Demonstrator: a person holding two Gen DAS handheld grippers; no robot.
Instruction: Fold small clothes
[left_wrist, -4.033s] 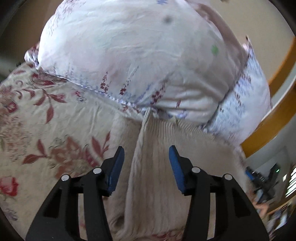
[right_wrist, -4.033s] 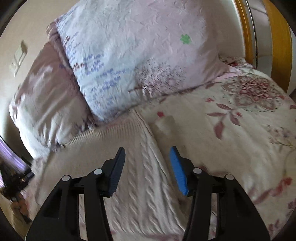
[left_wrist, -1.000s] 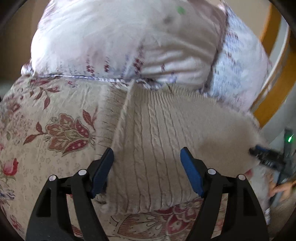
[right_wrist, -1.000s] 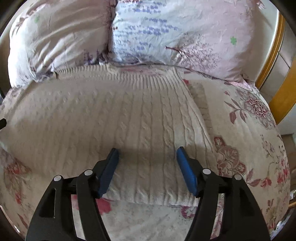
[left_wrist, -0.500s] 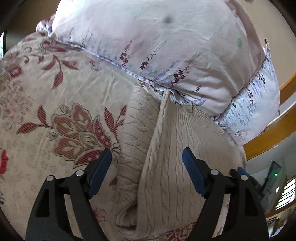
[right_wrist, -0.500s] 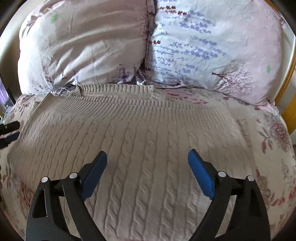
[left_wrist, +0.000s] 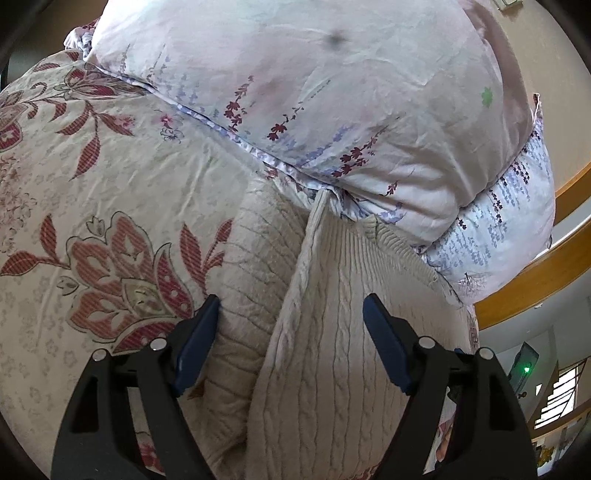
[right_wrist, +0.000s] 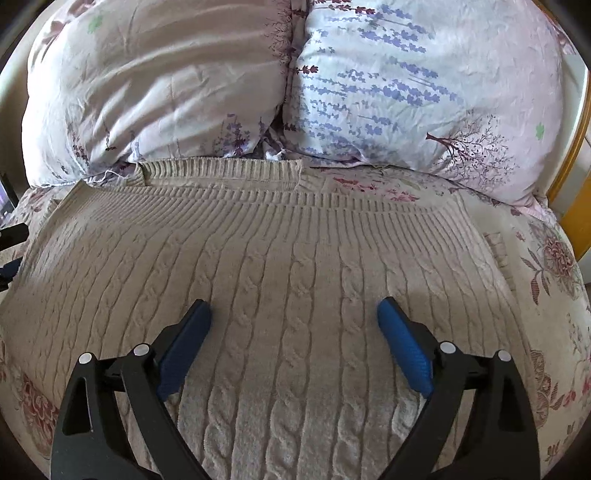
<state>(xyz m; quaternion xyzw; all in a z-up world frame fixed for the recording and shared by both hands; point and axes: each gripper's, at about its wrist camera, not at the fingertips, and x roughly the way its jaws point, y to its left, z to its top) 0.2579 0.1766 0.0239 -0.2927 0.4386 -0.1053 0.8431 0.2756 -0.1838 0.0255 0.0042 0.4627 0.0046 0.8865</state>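
Left gripper (left_wrist: 290, 310) jaws spread over the cream sweater (right_wrist: 295, 288), apparently not pinching. Right gripper (right_wrist: 293, 314) jaws widening above it.

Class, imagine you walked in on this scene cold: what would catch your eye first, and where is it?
First, the cream cable-knit sweater spread across the floral bedspread, its ribbed neckline up against two flowered pillows at the head of the bed. Next, the blue-padded grippers: the right gripper, opening over the sweater's middle, and the left gripper, closing astride its folded side edge; neither pinches the fabric.
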